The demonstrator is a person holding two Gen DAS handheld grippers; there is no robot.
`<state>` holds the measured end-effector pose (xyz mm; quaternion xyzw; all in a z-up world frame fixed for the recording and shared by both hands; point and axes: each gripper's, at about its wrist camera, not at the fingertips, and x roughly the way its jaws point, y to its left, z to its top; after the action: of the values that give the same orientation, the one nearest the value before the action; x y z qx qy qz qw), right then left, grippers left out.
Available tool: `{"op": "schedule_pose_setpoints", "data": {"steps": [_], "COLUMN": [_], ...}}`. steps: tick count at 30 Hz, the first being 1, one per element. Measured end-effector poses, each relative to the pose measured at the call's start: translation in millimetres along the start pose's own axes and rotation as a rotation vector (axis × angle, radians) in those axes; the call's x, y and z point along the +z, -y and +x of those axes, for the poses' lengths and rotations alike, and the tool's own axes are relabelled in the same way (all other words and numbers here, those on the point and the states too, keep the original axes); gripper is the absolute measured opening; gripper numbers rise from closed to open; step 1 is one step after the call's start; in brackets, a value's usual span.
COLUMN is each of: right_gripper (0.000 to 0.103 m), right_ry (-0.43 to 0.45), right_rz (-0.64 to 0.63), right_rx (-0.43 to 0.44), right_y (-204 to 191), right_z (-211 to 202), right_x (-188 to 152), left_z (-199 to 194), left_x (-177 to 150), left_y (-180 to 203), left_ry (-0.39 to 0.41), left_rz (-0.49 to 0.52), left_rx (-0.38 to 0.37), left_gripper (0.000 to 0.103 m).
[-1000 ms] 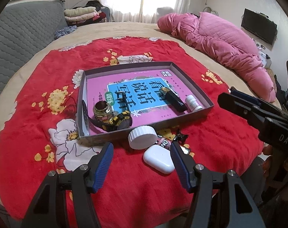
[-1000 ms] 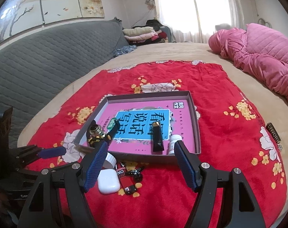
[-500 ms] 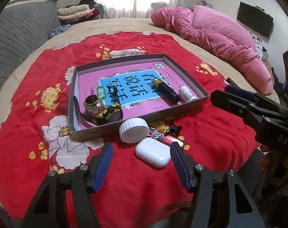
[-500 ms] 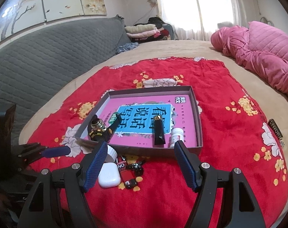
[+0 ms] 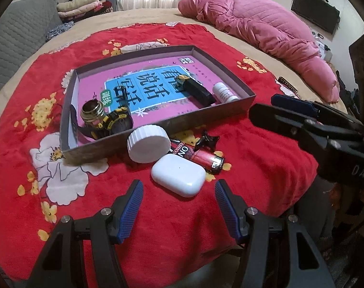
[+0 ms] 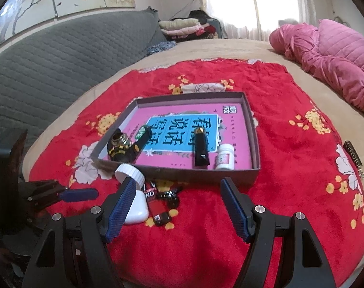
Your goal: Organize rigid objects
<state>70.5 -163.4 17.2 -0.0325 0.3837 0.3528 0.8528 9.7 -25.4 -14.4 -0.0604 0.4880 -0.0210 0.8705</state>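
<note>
A grey box lid (image 5: 158, 126) (image 6: 251, 129) with a pink and blue book inside lies on the red blanket. It holds a tape measure with a metal ring (image 5: 102, 120), a black tube (image 5: 196, 91) (image 6: 201, 148) and a small white bottle (image 5: 223, 92) (image 6: 225, 159). In front of it lie a white cap (image 5: 148, 146) (image 6: 129, 172), a white earbud case (image 5: 178, 175) (image 6: 137, 206), a red tube (image 5: 198, 156) (image 6: 158, 204) and a black clip (image 5: 207, 140). My left gripper (image 5: 177, 196) is open just short of the earbud case. My right gripper (image 6: 178, 194) is open above the red tube.
A pink quilt (image 5: 265, 36) lies at the far right of the bed. A grey padded headboard (image 6: 50, 67) runs along the left. Folded clothes (image 6: 184, 26) are stacked at the back. A dark strip (image 6: 353, 153) lies on the blanket's right edge.
My left gripper has moved forward and down toward the white earbud case. My right gripper has moved forward toward the box. Both stay open.
</note>
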Motion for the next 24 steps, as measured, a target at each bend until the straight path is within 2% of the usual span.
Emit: {"op": "schedule_pose_setpoints", "data": {"steps": [15,24], "right_gripper": [0.074,0.074], "right_ry": [-0.123,-0.156], "right_rz": [0.036,0.033], "right_rx": [0.024,0.03], "right_y": [6.8,9.4], "right_z": [27.3,37.4], "right_x": [-16.5,-21.3], "left_z": [16.9,33.7], "left_x": [-3.7,-3.9], "left_y": [-1.3,-4.2], "left_ry": [-0.046,-0.064], "left_rz": [-0.005,-0.004], "left_rx": [0.002,0.002], "left_gripper": [0.061,0.061]}}
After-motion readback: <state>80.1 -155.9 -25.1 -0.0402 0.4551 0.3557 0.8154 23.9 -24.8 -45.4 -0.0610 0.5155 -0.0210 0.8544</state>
